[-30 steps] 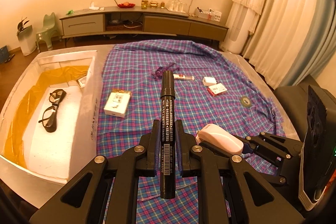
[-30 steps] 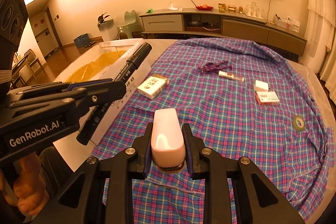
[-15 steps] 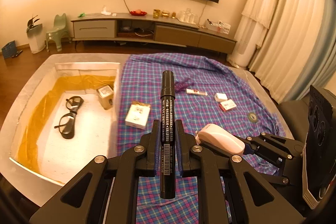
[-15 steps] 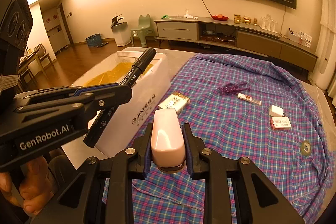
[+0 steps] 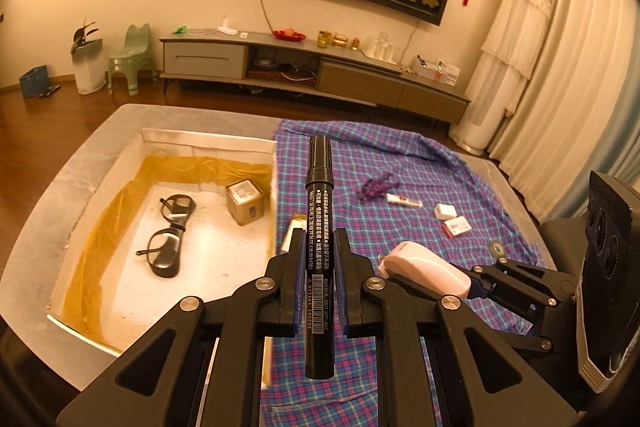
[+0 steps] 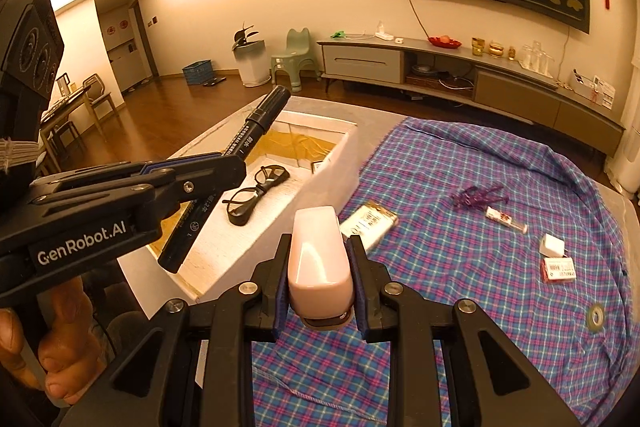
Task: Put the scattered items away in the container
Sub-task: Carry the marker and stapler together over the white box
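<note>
Beside the white box (image 5: 208,143), the left gripper (image 5: 319,255) is clamping a marker (image 5: 319,227) and the right gripper (image 6: 320,267) a pink case (image 6: 318,255), risking collision.

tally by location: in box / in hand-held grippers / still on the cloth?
In the box: 2 (glasses, tin)
Held: 2 (marker left, pink case right)
On the cloth: 6 (card pack, purple clip, tube, white cube, red box, tape roll)
Total: 10

Surfaces and finishes

Woven plaid cloth (image 5: 400,155); glossy black plastic marker (image 5: 319,227); smooth, glossy pink plastic case (image 6: 320,259); matt white foam-like box (image 5: 208,143), shiny yellow film lining; matt black plastic gripper arms; polished wood floor (image 6: 172,99).
</note>
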